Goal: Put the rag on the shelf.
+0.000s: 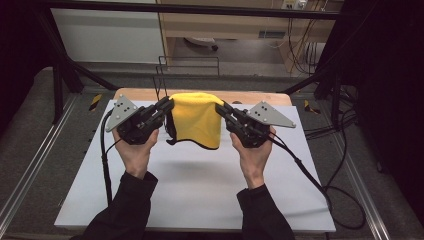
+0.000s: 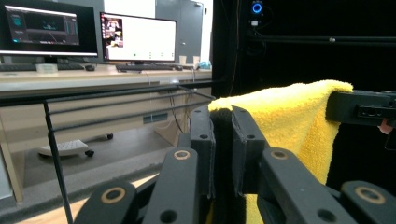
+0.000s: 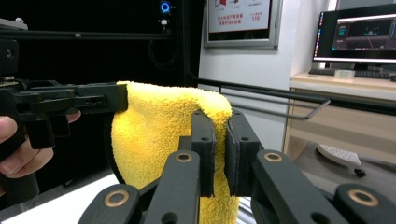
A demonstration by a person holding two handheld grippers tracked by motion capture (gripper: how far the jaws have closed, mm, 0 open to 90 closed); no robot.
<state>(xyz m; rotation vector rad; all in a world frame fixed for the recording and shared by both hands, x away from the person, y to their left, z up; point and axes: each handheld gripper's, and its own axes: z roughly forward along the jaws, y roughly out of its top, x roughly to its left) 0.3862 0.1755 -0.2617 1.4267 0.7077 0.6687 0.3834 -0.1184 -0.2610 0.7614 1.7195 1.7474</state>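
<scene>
A yellow towel (image 1: pixel 196 119) with a dark trim hangs in the air above the white table (image 1: pixel 195 185), folded over at its top. My left gripper (image 1: pixel 169 104) is shut on its upper left corner, and my right gripper (image 1: pixel 219 108) is shut on its upper right corner. In the left gripper view the yellow towel (image 2: pixel 289 112) runs from my pinched jaws across to the other gripper (image 2: pixel 359 108). The right gripper view has the towel (image 3: pixel 159 135) draping down between my jaws and the left gripper (image 3: pixel 112 99).
A black wire rack (image 1: pixel 187 65) stands behind the table's far edge. Black frame bars (image 1: pixel 65 75) flank both sides. Cables (image 1: pixel 320 185) trail from the right gripper over the table's right edge. Desks with monitors (image 2: pixel 135 39) lie beyond.
</scene>
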